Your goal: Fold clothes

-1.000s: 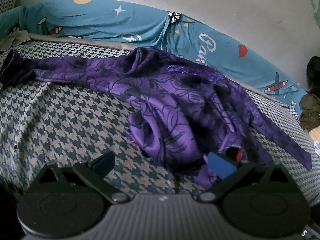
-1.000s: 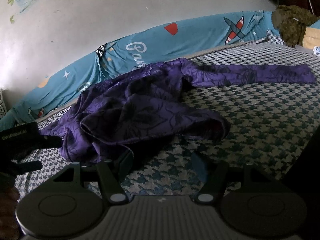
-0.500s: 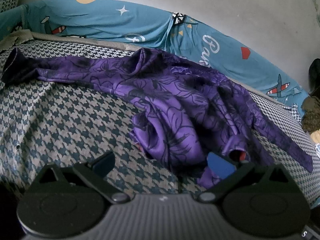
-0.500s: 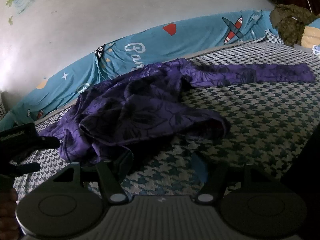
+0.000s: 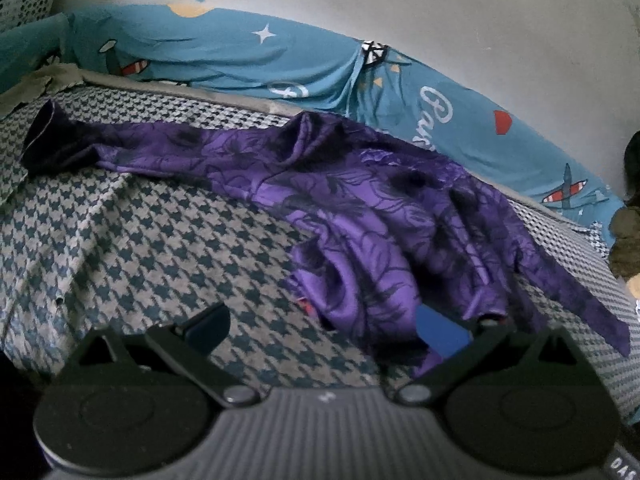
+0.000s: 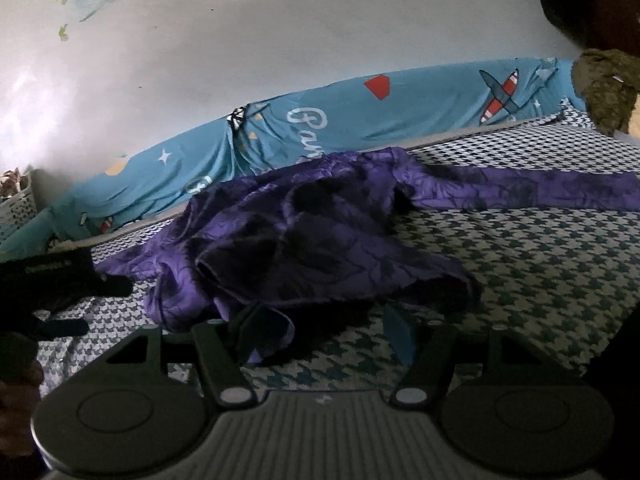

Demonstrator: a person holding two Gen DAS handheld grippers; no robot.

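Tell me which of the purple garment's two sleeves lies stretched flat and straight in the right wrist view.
The sleeve running right toward the olive cloth; the other trails left, rumpled.

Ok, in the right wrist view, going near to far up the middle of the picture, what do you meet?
Right gripper with its jaws apart → houndstooth bed cover → crumpled purple garment → blue cartoon-print sheet along the bed's far edge → pale wall.
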